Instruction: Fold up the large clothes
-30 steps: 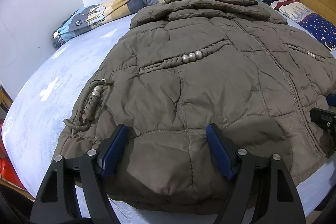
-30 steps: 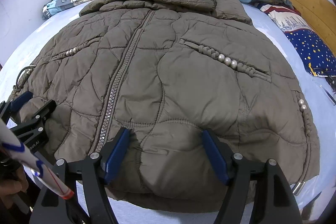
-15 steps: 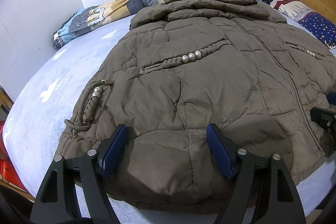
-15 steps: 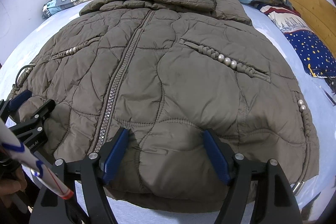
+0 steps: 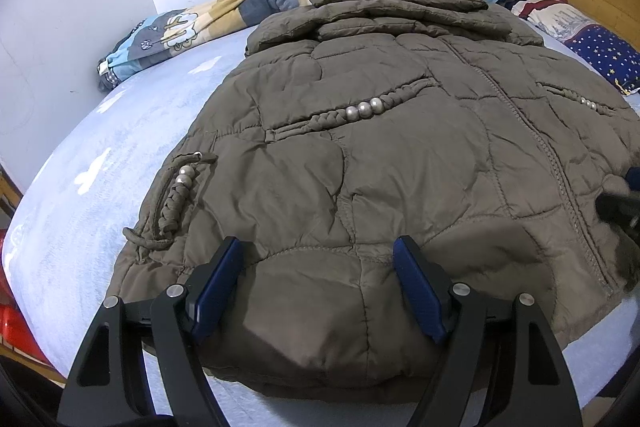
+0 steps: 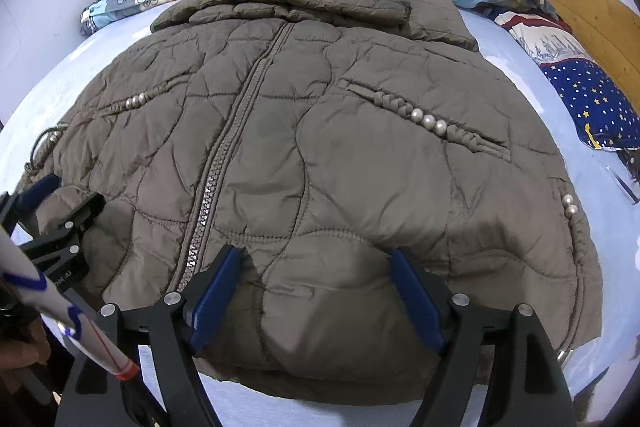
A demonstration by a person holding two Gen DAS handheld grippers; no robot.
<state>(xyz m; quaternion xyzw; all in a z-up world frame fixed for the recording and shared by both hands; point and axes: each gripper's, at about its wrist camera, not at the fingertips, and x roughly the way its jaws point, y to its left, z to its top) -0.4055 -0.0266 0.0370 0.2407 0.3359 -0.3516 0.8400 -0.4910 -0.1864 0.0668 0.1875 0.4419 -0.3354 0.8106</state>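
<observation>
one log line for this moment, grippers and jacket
jacket: flat on bed, zipped | left gripper: open at hem | right gripper: just opening, hem between jaws

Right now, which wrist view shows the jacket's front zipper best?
The right wrist view: the silver-toothed front zipper of the brown quilted puffer jacket runs unobstructed from collar to hem near the frame's centre. The left wrist view shows the zipper obliquely toward the right edge, its teeth hard to make out.
</observation>
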